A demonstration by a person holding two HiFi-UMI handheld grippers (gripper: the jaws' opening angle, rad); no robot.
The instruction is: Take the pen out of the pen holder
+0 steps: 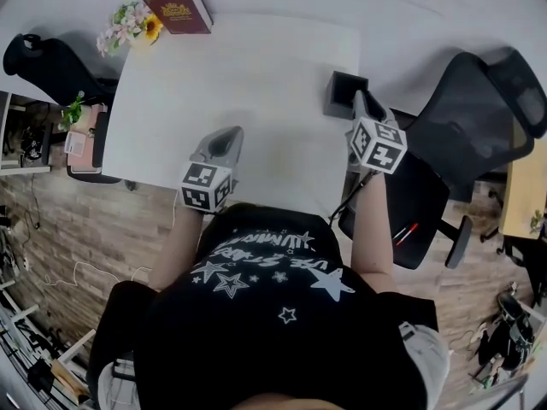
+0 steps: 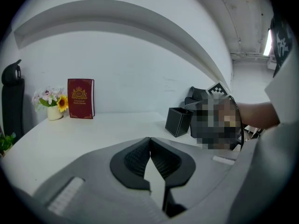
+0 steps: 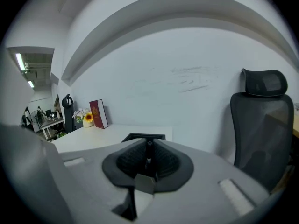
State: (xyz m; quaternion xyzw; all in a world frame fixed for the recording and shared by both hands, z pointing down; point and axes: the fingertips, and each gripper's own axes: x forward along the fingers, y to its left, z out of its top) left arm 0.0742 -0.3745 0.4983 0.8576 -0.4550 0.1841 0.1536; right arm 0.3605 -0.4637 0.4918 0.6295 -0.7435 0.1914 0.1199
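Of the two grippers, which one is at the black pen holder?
The right gripper: its jaws grip a thin dark pen just over the pen holder. The left gripper is shut and empty, well apart from the holder.

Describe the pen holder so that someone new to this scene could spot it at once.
Start at the white table and go to its right edge, the side away from the red book and the flowers. There stands the pen holder, where the right gripper pinches a dark pen. It is the only black, open-topped square box on the table.
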